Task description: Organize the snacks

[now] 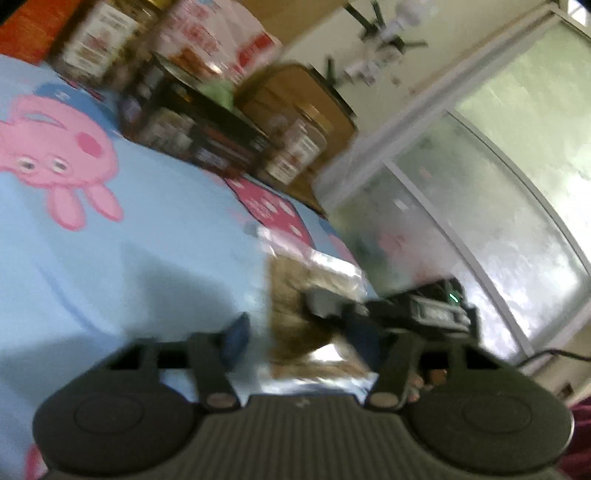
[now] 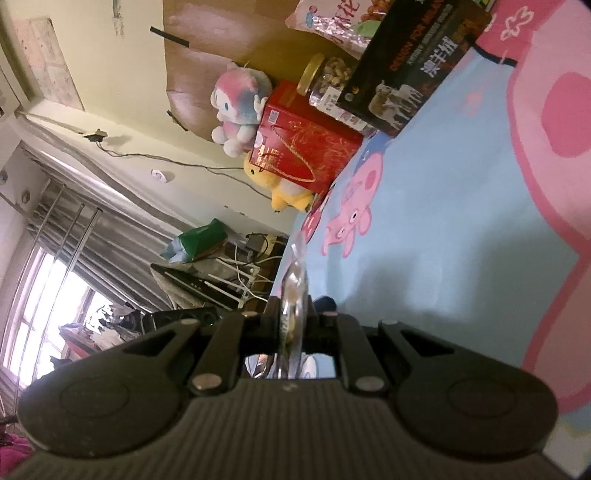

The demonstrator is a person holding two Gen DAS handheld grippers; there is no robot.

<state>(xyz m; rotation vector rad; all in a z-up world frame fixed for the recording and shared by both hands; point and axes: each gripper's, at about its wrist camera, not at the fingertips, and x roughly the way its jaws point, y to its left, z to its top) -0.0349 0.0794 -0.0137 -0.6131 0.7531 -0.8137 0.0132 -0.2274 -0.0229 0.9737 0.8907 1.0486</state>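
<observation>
Fingers of the left gripper [image 1: 299,328] stand apart in the lower middle of the blurred left wrist view, one blue pad at [image 1: 236,341] and the other at about [image 1: 360,334], with a clear snack bag [image 1: 314,273] of brownish contents between them; the blur hides whether the pads touch the bag, so I cannot tell if it is gripped. That bag reaches from between the fingers up toward the centre of the frame, over the blue cartoon-pig bed sheet [image 1: 129,229]. Just right of it, a dark device, apparently the other gripper [image 1: 417,310], meets the bag's right side. In the right wrist view the right gripper [image 2: 293,314] is nearly closed, its fingers [image 2: 272,310] pinching the thin clear edge of the bag [image 2: 295,280], which rises edge-on from between them toward the frame's centre. Snacks stand in the upper part of both views: a black box [image 2: 402,70] lying on the sheet [image 2: 443,240], a gold-lidded jar [image 2: 325,79] of nuts beside it, a pink bag [image 2: 332,22] behind, and a red gift box [image 2: 303,147] to the left. Two plush toys, one pink and white [image 2: 240,107] and one yellow [image 2: 284,192], sit by the red box against the headboard [image 2: 221,48].
</observation>
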